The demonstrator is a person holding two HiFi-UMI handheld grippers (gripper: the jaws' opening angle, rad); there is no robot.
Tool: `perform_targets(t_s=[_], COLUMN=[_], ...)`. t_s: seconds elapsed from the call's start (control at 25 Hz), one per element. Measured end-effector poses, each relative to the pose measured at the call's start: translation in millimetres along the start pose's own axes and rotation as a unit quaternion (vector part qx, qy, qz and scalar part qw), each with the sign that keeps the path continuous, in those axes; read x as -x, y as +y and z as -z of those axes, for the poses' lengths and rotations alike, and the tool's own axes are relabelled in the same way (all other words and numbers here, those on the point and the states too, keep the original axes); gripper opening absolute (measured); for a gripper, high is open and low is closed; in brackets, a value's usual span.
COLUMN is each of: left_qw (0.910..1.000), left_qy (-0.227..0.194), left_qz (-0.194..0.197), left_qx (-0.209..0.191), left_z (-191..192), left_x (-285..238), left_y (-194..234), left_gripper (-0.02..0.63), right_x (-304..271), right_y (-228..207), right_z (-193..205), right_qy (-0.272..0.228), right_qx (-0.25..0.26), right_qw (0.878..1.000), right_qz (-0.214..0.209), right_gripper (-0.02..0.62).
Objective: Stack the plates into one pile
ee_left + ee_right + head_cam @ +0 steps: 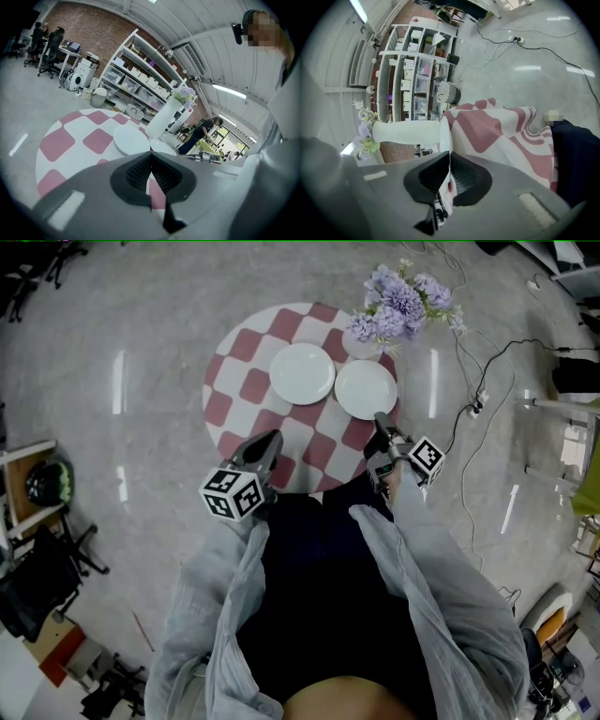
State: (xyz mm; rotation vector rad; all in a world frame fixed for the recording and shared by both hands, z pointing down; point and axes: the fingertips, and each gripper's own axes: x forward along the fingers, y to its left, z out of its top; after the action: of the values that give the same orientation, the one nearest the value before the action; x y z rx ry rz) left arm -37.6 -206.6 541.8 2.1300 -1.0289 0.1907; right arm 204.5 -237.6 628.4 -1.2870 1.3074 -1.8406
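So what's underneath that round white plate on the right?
The right round white plate sits on the pink-and-white checked tablecloth; the pattern directly beneath it is covered. The right hand-held gripper grips its near rim, hiding that edge.

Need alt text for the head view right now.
From above: the right hand-held gripper grips the near rim of the right plate on a round pink-checked table. The left plate lies beside it, purple flowers stand behind, and the left hand-held gripper hovers shut at the table's near edge.
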Motion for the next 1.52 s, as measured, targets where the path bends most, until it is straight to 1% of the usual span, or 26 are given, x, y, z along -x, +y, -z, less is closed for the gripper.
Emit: perform_targets(t_s=[0.08,0.24,0.36,0.6,0.8,0.96,1.24,1.52], left_qw=[1.0,1.0,0.9999,0.9996,0.9992,0.999,0.9992,0.9995], left_qy=[0.0,-0.001,-0.001,0.003,0.004,0.003,-0.007,-0.024], left_qz=[0.002,0.009,0.014,0.025,0.035,0.04,0.035,0.017], left_qx=[0.0,-0.001,-0.005,-0.013,-0.019,-0.021,-0.017,-0.007], left_z=[2,2,2,3,2,1,-1,-3], left_x=[1,4,6,7,9,11,23,36], left_y=[0,-1,-2,-1,0,0,7,17], left_gripper=[0.009,0.009,0.009,0.009,0.009,0.009,0.009,0.009], right_x=[2,9,17,36,49,55,54,30], right_y=[4,6,4,9,12,10,32,58], right_z=[1,6,9,15,22,24,31,44], right_qy=[-0.007,-0.017,-0.023,-0.036,-0.05,-0.059,-0.058,-0.025], right_qx=[0.002,0.007,0.005,0.024,0.017,0.013,0.01,0.019], right_qw=[1.0,1.0,0.999,0.999,0.997,0.997,0.995,0.995], right_qz=[-0.013,-0.023,-0.026,-0.032,-0.05,-0.052,-0.076,-0.099], right_gripper=[0.011,0.011,0.012,0.015,0.018,0.018,0.018,0.02])
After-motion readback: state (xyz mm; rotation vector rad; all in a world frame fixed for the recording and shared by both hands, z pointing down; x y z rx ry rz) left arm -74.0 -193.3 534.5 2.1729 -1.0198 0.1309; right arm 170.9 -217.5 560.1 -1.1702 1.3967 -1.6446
